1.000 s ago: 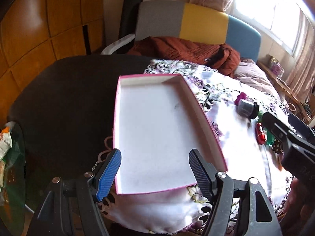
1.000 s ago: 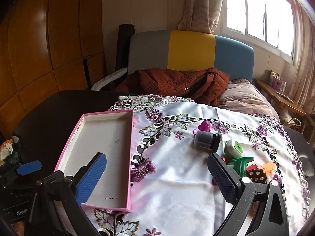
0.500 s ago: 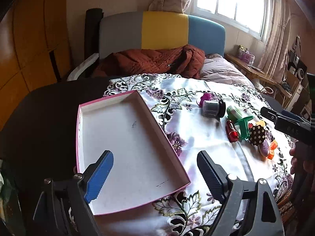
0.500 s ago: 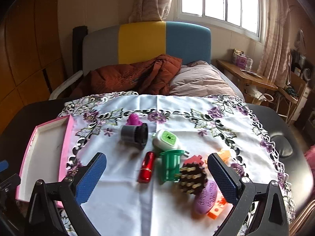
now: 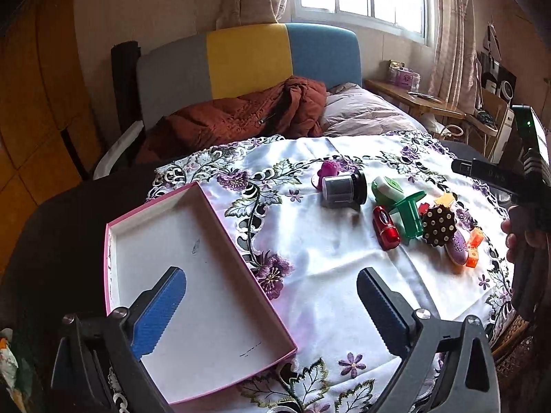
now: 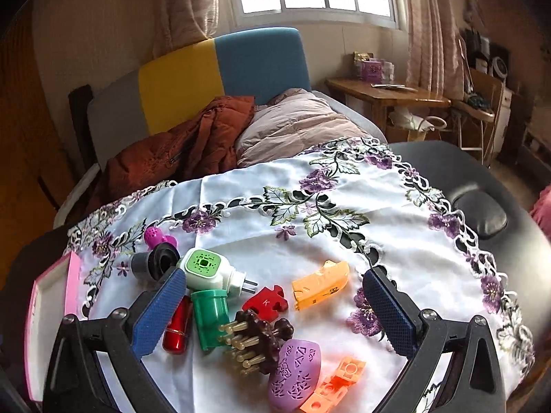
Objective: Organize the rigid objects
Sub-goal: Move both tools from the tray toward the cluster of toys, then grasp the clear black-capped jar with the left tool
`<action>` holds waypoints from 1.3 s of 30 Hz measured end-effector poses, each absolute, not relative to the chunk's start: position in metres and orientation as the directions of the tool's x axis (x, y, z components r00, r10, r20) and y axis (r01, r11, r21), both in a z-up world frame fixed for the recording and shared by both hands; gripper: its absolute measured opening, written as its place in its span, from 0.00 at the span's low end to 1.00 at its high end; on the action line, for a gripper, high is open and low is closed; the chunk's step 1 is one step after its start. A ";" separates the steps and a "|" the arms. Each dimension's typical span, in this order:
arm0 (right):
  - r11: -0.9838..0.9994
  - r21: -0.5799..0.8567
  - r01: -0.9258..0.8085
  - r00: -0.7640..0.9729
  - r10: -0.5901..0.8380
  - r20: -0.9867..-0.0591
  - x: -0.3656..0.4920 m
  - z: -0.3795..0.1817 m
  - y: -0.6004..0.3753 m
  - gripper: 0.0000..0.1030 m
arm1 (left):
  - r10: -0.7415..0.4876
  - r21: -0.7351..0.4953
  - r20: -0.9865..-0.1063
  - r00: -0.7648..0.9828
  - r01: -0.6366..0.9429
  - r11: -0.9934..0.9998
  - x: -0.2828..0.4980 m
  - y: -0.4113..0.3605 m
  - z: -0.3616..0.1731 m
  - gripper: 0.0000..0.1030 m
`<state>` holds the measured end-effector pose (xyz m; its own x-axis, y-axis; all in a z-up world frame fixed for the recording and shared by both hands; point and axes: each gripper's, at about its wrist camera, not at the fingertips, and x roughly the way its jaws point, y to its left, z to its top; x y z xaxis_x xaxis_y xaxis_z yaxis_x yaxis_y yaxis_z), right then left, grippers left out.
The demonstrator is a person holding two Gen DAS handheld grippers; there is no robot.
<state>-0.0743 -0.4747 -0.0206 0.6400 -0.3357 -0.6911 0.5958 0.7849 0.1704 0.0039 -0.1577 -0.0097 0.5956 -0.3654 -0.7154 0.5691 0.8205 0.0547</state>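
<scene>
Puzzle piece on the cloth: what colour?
Red puzzle piece, with a small letter K on it; clearest in the right wrist view.

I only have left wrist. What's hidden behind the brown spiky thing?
Observer: Right wrist shows a red puzzle piece lying beyond the brown massage comb, marked K.
Operator: The orange bit beyond it?
Observer: An orange wedge-shaped piece, lying apart from the puzzle piece.
Operator: Right gripper holding anything?
Observer: No. The right gripper is open, nothing between its pads.
</scene>
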 end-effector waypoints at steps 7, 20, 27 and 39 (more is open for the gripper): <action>0.726 0.263 0.636 0.640 -0.305 -0.705 -0.083 -0.028 -0.493 1.00 | -0.347 0.056 -0.748 0.566 0.575 0.816 0.007 -0.172 -0.024 0.96; 0.711 0.293 0.640 0.644 -0.287 -0.709 -0.084 -0.030 -0.498 1.00 | -0.383 -0.116 -0.852 0.356 0.586 0.802 0.053 -0.213 -0.054 0.73; 0.714 0.305 0.630 0.645 -0.264 -0.717 -0.080 -0.033 -0.499 1.00 | -0.456 -0.214 -0.854 0.252 0.629 0.748 0.091 -0.262 -0.060 0.74; 0.720 0.325 0.613 0.651 -0.228 -0.724 -0.075 -0.037 -0.500 1.00 | -0.478 -0.193 -0.834 0.275 0.667 0.720 0.130 -0.337 -0.071 0.98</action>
